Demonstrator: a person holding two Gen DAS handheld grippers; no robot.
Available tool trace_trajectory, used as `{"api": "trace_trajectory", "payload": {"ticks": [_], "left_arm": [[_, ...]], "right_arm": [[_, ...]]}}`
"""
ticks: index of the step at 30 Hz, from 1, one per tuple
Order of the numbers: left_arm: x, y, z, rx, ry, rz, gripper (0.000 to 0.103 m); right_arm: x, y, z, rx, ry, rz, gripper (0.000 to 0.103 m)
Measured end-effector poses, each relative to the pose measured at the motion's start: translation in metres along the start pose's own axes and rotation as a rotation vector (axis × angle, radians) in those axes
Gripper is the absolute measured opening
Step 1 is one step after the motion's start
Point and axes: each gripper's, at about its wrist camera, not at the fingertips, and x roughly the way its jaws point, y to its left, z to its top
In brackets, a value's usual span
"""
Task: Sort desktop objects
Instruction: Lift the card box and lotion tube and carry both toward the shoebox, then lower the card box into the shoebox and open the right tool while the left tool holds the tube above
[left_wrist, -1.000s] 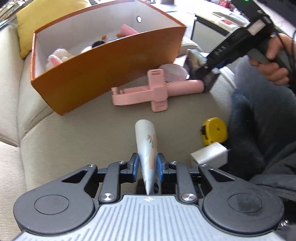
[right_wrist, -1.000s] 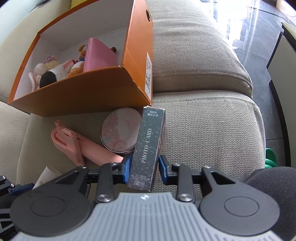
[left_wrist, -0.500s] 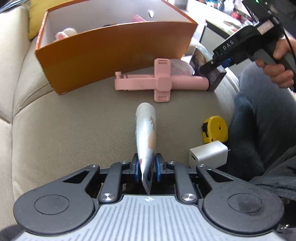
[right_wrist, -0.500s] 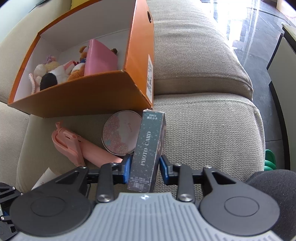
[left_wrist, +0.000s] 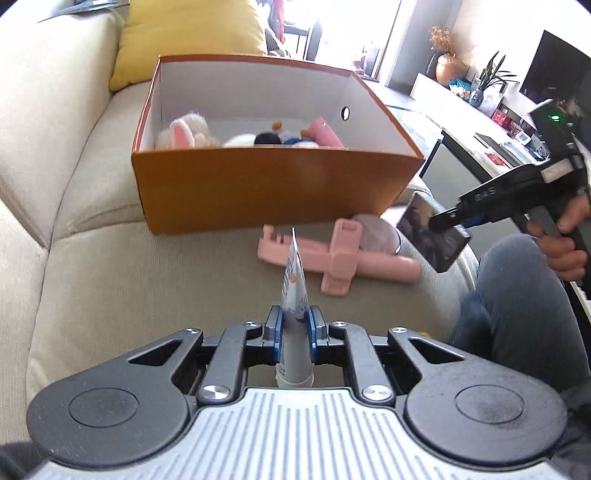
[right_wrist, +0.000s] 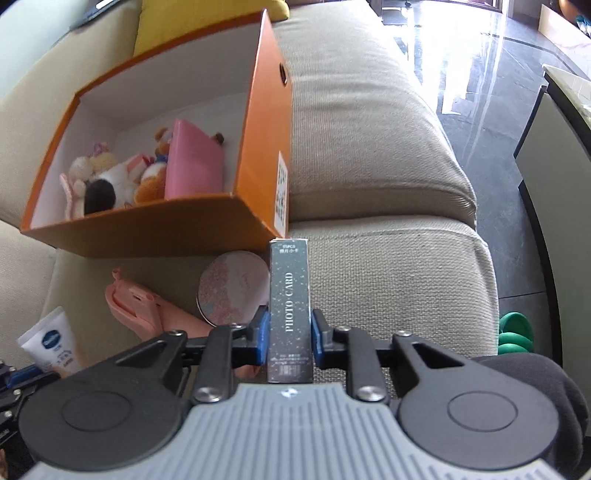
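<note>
My left gripper (left_wrist: 294, 325) is shut on a white cream tube (left_wrist: 293, 291), held upright above the sofa seat, short of the orange box (left_wrist: 273, 192). The tube also shows in the right wrist view (right_wrist: 51, 347). My right gripper (right_wrist: 288, 332) is shut on a dark "PHOTO CARD" box (right_wrist: 290, 310), raised near the orange box's (right_wrist: 266, 122) right corner; it shows in the left wrist view (left_wrist: 432, 236). The orange box holds plush toys (right_wrist: 107, 181) and a pink case (right_wrist: 194, 166).
A pink selfie stick (left_wrist: 340, 254) and a round pink compact (right_wrist: 232, 288) lie on the beige sofa seat (left_wrist: 147, 288) in front of the box. A yellow cushion (left_wrist: 184, 37) leans behind it. The person's legs (left_wrist: 517, 302) are at the right.
My left gripper has lifted with the tube and turned it edge-on, so the box's inside now shows. My right gripper has risen slightly with the photo card box, now straight.
</note>
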Motion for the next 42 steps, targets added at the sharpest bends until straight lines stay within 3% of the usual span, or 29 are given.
{"api": "trace_trajectory", "payload": {"ticks": [5, 13, 18, 22, 28, 31, 36, 42], "left_arm": [[-0.003, -0.005, 0.020, -0.001, -0.029, -0.002, 0.015], [-0.025, -0.015, 0.058, 0.013, -0.171, -0.024, 0.015], [-0.032, -0.016, 0.090, 0.005, -0.250, -0.026, 0.015], [-0.029, -0.015, 0.111, -0.004, -0.284, -0.024, 0.015], [-0.018, -0.007, 0.121, -0.028, -0.291, -0.037, 0.015], [-0.014, -0.001, 0.122, -0.030, -0.289, -0.042, 0.015], [-0.005, 0.008, 0.125, -0.047, -0.288, -0.066, 0.015], [0.003, 0.014, 0.127, -0.053, -0.286, -0.095, 0.015]], "right_arm": [[-0.031, -0.001, 0.010, -0.015, -0.065, -0.024, 0.024], [-0.087, 0.019, 0.051, -0.068, -0.245, -0.003, 0.024], [-0.086, 0.053, 0.084, -0.141, -0.289, 0.029, 0.024], [-0.048, 0.082, 0.103, -0.188, -0.226, 0.009, 0.024], [0.019, 0.103, 0.108, -0.224, -0.125, -0.108, 0.024], [0.036, 0.104, 0.107, -0.223, -0.081, -0.157, 0.024], [0.054, 0.102, 0.110, -0.164, 0.009, -0.160, 0.024], [0.063, 0.098, 0.118, -0.110, 0.049, -0.176, 0.025]]}}
